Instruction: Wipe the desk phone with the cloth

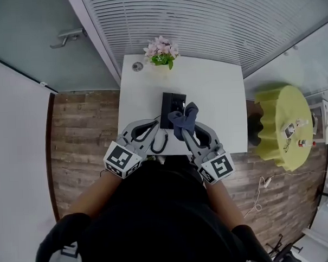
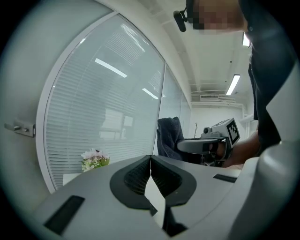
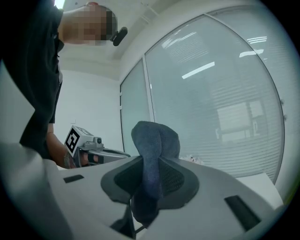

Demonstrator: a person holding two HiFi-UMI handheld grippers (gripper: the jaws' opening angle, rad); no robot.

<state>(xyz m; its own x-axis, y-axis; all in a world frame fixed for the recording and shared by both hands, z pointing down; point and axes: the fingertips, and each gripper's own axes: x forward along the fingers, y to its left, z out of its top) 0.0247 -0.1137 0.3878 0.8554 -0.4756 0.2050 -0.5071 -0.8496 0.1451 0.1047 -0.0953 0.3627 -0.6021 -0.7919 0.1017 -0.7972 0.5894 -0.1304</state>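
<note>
A black desk phone [image 1: 172, 107] lies in the middle of a white desk [image 1: 217, 98]. My right gripper [image 1: 187, 131] is shut on a dark blue cloth [image 1: 185, 119], which hangs bunched over the phone's near right corner. In the right gripper view the cloth [image 3: 153, 145] sticks up between the jaws of the right gripper [image 3: 152, 165]. My left gripper [image 1: 154, 124] hovers just left of the phone's near edge. Its jaws are pressed together with nothing between them in the left gripper view [image 2: 150, 161], where the cloth [image 2: 169, 136] shows to the right.
A small pot of pink flowers [image 1: 161, 51] and a small round object [image 1: 137, 66] stand at the desk's far edge. A yellow round table [image 1: 286, 125] with small items stands to the right. Glass walls with blinds [image 1: 202, 23] lie beyond the desk.
</note>
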